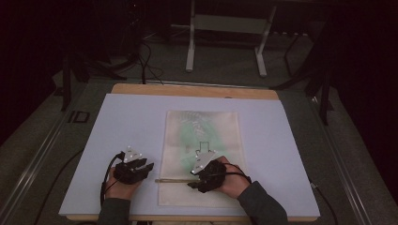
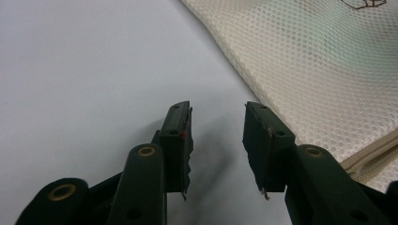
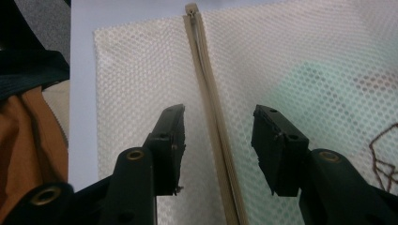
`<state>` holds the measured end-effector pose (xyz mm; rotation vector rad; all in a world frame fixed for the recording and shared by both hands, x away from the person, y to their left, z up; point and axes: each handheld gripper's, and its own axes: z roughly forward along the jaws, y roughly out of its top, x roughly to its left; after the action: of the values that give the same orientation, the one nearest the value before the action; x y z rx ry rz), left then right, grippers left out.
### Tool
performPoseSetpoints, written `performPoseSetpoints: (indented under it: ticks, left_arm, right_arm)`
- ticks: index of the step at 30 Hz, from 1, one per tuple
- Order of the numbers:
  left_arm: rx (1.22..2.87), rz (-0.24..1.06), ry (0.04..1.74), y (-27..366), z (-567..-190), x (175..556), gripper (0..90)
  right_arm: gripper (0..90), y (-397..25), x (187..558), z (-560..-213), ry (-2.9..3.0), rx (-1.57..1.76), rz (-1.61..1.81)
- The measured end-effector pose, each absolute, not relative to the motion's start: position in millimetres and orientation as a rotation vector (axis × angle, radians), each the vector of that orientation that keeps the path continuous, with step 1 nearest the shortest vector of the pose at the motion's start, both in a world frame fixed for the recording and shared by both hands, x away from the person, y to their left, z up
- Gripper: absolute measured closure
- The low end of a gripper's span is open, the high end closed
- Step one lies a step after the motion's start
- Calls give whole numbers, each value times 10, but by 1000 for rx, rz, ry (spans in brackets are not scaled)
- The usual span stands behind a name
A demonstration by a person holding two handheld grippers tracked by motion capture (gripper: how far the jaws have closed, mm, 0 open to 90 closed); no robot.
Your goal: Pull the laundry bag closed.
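High view: table (image 1: pixel 281 140) seen from above, facing forward.
Gripper views: mesh bag (image 3: pixel 281 56) shared, seen close.

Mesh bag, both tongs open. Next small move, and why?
Probably lower the right tongs and close on the zipper: its jaws stand open astride the zipper line of the mesh bag, not gripping. The left tongs hang open over the bare table beside the bag's edge, holding nothing.

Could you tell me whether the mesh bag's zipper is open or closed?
Closed: the zipper on the mesh bag runs as one joined strip, no gap.
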<state>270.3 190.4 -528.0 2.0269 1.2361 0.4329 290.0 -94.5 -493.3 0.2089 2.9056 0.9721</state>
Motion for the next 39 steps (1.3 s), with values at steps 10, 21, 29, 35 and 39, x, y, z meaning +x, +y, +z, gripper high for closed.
performPoseSetpoints:
  ticks: [10, 21, 29, 35, 39]
  left_arm:
    - [2026, 434, 1234, 1906, -5281, 2703, 606]
    - [2025, 435, 1231, 1911, -5278, 2702, 606]
    - [2018, 441, 1234, 1919, -5273, 2698, 606]
    - [2015, 442, 1235, 1928, -5272, 2698, 606]
    - [2014, 441, 1234, 1930, -5272, 2698, 606]
  right_arm:
    - [549, -815, 2903, -4936, 2915, 182, 980]
    - [556, -653, 2900, -4956, 2917, 131, 987]
    - [580, -535, 2886, -4962, 2921, 104, 991]
    - [591, -438, 2884, -4973, 2928, 82, 993]
    - [599, -383, 2894, -4986, 2933, 84, 987]
